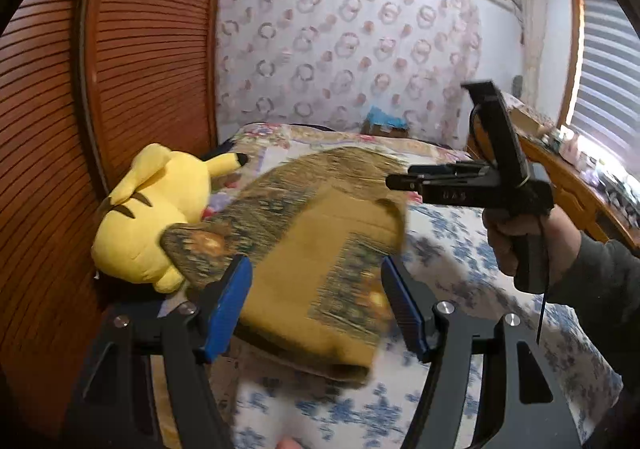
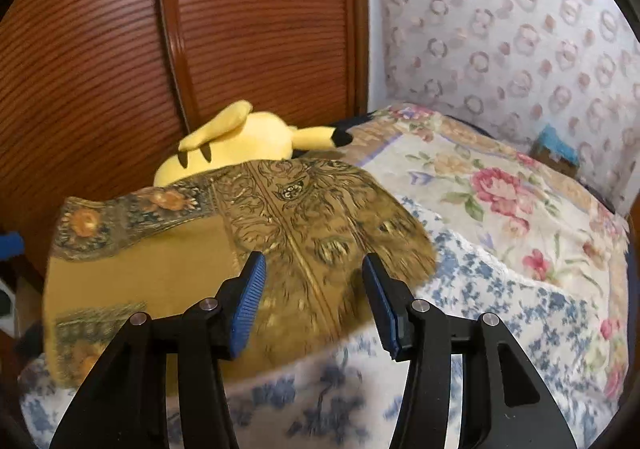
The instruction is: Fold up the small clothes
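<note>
A small mustard-yellow garment (image 1: pixel 312 249) with dark ornate patterned bands lies folded over on the bed; it also shows in the right wrist view (image 2: pixel 224 249). My left gripper (image 1: pixel 316 289) is open, its blue pads on either side of the garment's near part, holding nothing. My right gripper (image 2: pixel 314 289) is open just above the garment's patterned part. In the left wrist view the right gripper (image 1: pixel 396 182) hovers over the garment's far right edge, held by a hand.
A yellow plush toy (image 1: pixel 156 209) lies at the garment's left, against a brown louvred wardrobe (image 1: pixel 132 49). The bed has a blue-and-white floral cover (image 2: pixel 500 309) and a rose quilt (image 2: pixel 500 185). A wooden bed rail (image 1: pixel 572 189) runs along the right.
</note>
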`<state>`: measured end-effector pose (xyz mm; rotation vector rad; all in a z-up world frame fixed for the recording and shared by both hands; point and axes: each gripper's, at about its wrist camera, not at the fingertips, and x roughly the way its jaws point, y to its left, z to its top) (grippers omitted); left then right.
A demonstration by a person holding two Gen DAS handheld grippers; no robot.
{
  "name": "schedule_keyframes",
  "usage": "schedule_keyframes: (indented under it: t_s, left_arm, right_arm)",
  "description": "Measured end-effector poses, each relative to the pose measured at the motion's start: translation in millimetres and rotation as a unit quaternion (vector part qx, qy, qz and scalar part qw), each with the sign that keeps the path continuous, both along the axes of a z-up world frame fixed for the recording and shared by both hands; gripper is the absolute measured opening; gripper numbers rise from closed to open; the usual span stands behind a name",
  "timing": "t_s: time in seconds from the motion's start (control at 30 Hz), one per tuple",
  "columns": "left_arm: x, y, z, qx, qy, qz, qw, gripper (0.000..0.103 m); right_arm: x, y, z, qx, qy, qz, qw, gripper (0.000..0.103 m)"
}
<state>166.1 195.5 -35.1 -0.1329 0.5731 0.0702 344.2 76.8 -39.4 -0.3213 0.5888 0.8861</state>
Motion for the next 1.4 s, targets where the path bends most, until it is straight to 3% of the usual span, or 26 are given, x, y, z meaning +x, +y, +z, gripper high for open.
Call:
schedule_keyframes:
  t_s: [0.3,0.63,1.03,1.4]
  left_arm:
    - [-18,-53,14,0.004,-0.010,-0.024,0.9997,0.067]
    - [-38,-114,23,0.024,-0.022,-0.052,0.9981,0.067]
    - [-59,-164,41,0.034,-0.043,-0.077,0.9955,0.067]
    - [-65,-183,58,0.036,-0.062,-0.084,0.9938,0.068]
  right_arm:
    - [-71,-81,29,0.024,-0.027,-0.040,0.999,0.054]
    - [-147,-177,44,0.047,-0.055,-0.114,0.991,0.077]
    - [-221,-293,58,0.089,-0.093,-0.252,0.959,0.078]
    - [-245,-335,66,0.102,-0.111,-0.291,0.945,0.078]
